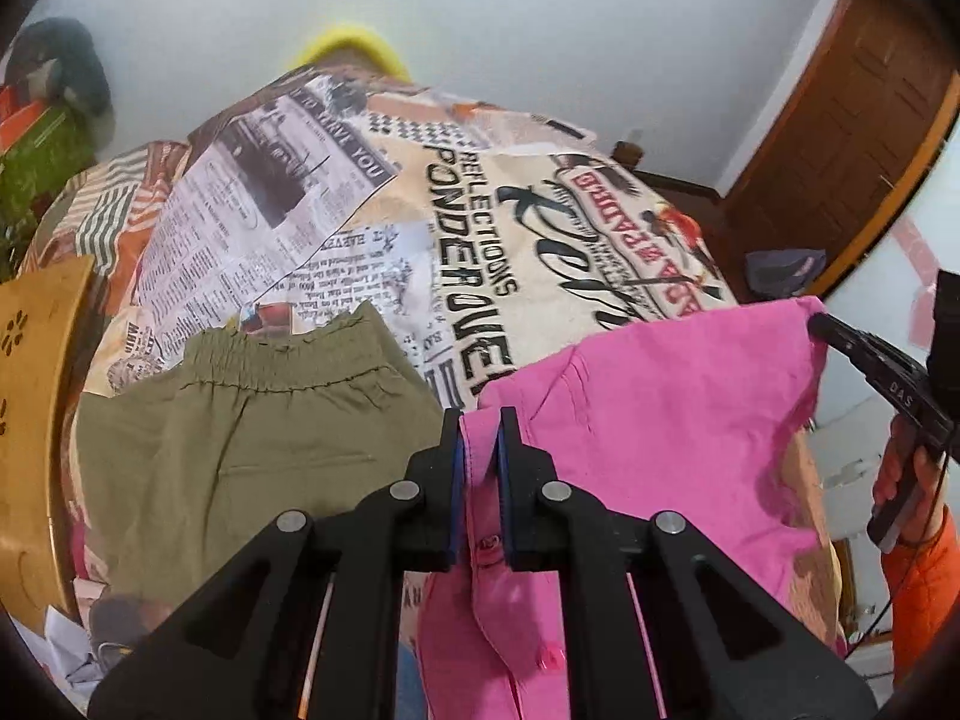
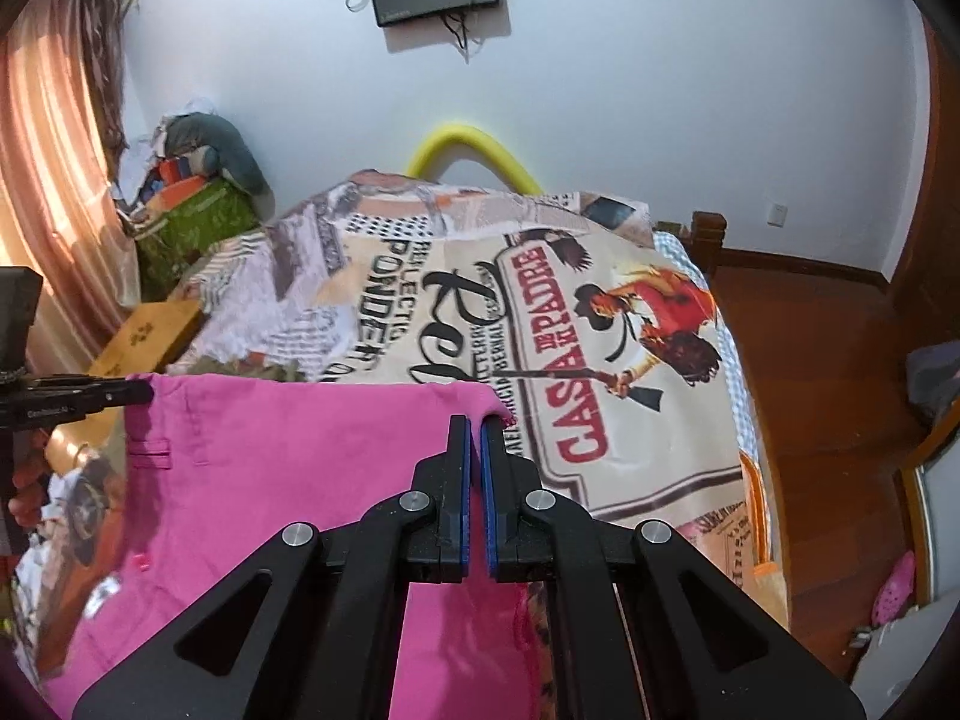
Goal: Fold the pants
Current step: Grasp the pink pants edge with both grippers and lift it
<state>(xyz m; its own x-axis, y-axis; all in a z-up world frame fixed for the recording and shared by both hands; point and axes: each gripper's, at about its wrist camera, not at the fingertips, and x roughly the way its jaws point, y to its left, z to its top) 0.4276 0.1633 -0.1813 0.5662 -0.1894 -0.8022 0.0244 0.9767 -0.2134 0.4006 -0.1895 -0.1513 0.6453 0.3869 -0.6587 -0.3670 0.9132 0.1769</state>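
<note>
Left gripper (image 1: 480, 420): black, two blue-padded fingers (image 1: 457, 468), pointing steeply downward. Jaws closed on a fold of the pink pants (image 1: 660, 408), which sits pinched between the pads. In the right wrist view it enters from 9 o'clock, tip (image 2: 141, 391) clamped on the cloth's upper corner.

Right gripper (image 2: 474, 426): same build, pointing downward at a shallower angle. Jaws pressed almost together, thin cloth edge caught at the tips. In the left wrist view it enters from 3 o'clock, tip (image 1: 819, 323) on the cloth's far corner.

Right hand (image 1: 900, 480): wrapped round the gripper handle; orange sleeve (image 1: 924, 588) below it.

Left hand (image 2: 27, 480): partly visible at 9 o'clock, fingers dim.
</note>
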